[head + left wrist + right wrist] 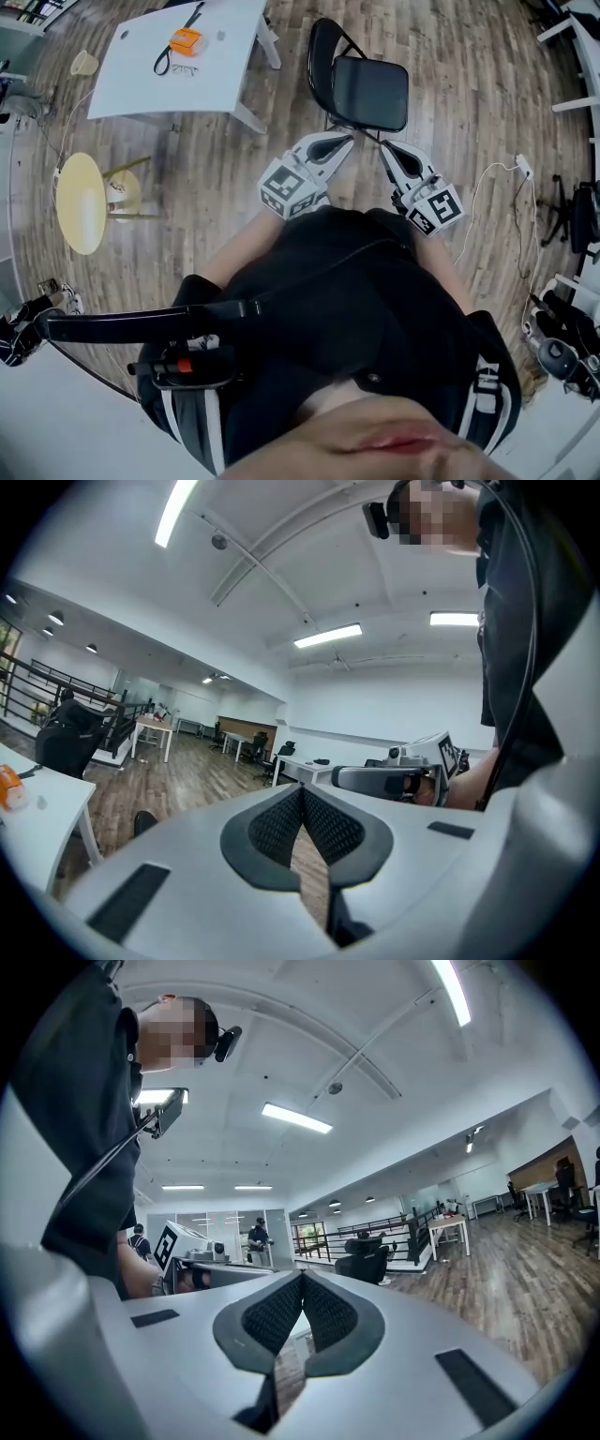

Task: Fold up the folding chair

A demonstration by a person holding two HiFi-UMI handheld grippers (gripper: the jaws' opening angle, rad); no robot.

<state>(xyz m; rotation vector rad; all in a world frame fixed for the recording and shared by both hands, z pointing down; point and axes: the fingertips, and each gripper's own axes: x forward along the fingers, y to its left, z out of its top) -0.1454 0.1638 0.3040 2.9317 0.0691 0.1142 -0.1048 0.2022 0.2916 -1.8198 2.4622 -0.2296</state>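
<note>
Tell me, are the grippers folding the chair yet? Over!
Left gripper, right gripper: jaws shut, both empty. Folding chair unfolded, not touched. Nothing between grippers and chair.

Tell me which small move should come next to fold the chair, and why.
Probably open both jaws and reach to the chair: it stands unfolded just ahead, while the left gripper and right gripper are both shut and empty.
</note>
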